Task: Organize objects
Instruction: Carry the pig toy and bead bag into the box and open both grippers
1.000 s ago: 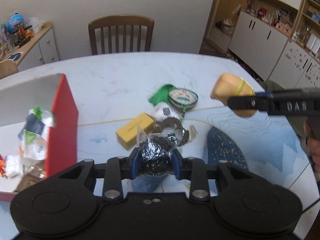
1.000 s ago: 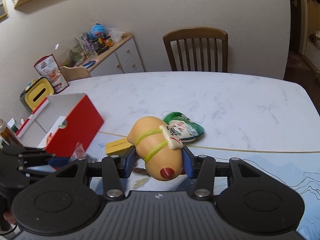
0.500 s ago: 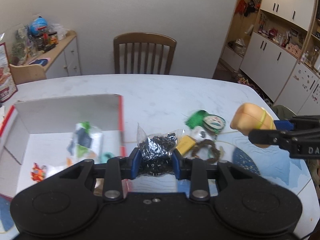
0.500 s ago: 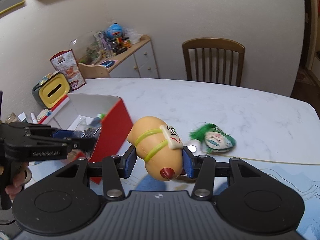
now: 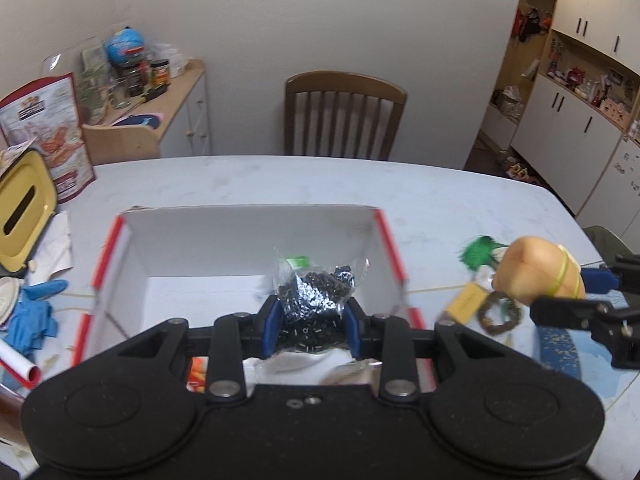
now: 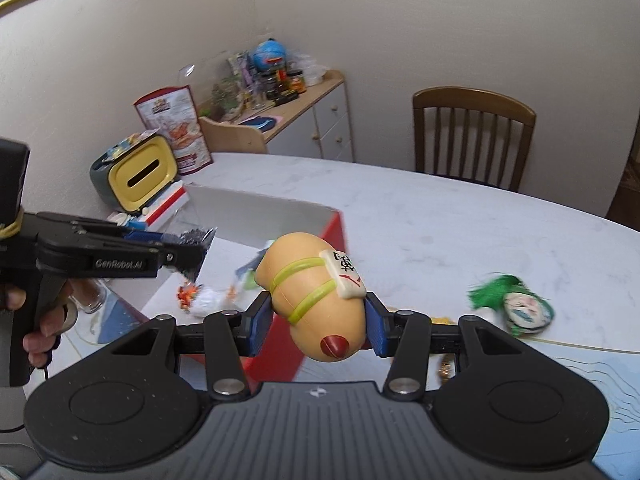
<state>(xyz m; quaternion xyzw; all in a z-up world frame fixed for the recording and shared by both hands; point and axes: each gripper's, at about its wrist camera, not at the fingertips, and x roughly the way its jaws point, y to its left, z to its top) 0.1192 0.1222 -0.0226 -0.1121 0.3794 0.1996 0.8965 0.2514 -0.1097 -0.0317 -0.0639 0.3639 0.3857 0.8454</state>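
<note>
Bag of black beads [image 5: 314,292] pinched in left gripper [image 5: 310,322], hanging over open red box [image 5: 390,240] ahead. Tan squeeze toy [image 6: 316,294] clamped in right gripper [image 6: 318,326], beside box. Partly filled; green-haired badge [image 6: 524,308], yellow block [image 5: 464,302], bracelet [image 5: 498,312] left on table [image 5: 440,196] beyond.

A clear bag of small black beads [image 5: 314,292] hangs mid-frame over the open red-and-white box [image 5: 384,236]. At right, a tan squishy toy [image 5: 536,276] with yellow-green bands is aloft; beyond it a green-tufted keychain [image 6: 516,304] lies on the surface.
</note>
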